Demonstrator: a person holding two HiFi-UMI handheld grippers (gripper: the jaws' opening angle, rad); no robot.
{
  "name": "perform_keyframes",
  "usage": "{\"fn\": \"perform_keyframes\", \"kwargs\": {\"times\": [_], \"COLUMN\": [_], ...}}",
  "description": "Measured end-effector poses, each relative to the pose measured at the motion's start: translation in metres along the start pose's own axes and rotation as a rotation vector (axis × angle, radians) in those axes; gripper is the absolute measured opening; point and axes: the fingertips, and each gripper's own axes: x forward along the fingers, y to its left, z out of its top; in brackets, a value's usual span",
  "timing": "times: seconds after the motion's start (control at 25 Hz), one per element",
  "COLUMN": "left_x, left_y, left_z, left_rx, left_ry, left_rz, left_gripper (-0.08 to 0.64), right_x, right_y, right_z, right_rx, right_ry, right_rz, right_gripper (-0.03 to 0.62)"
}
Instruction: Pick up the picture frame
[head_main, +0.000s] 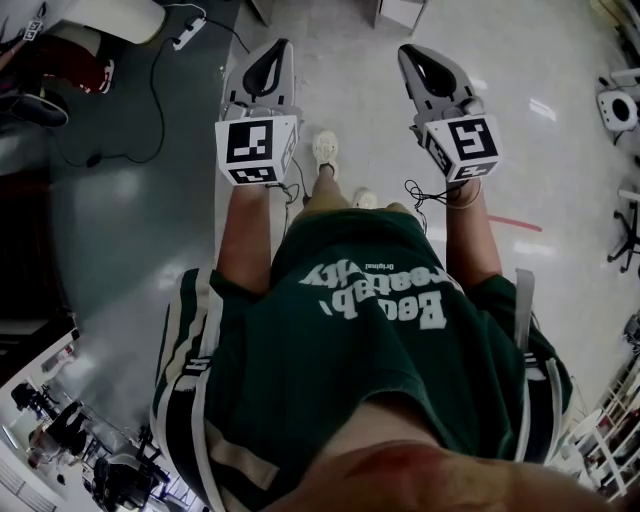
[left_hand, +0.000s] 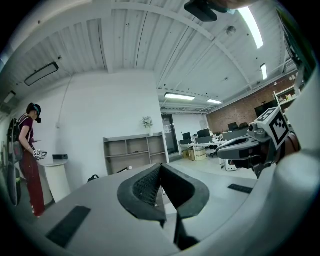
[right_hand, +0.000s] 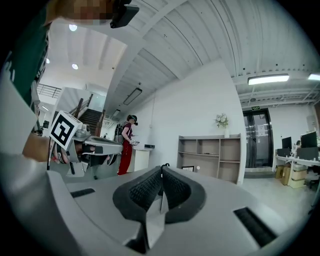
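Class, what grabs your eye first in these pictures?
The left gripper and right gripper jut out side by side above the floor, jaws shut and empty. Ahead, an open shelf unit stands against the white wall, a person in red trousers to its left.

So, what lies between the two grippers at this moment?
In the head view, between the left gripper and the right gripper, there are only the person's shoes, standing on the pale floor.
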Motion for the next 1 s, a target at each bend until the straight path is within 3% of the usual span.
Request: {"fn": "perform_keyframes", "kwargs": {"times": [0.6,1.0], "left_x": [0.150,0.216], "left_y": [0.116,0.158], "left_z": [-0.008,-0.005], "left_rx": [0.016,0.006], "left_ry": [-0.002,-0.002], "left_rz": [-0.087,-0.102], "left_gripper": [0.018,0.018], "right_x": [0.169,0.239], "right_y": [-0.057,-0.090], "right_z": [0.009,0.015], "right_rx": [0.008,0.018], "right_ry": [0.002,0.015], "right_rz": [-0.056,-0.052], "right_gripper": [0.037,0.037]}}
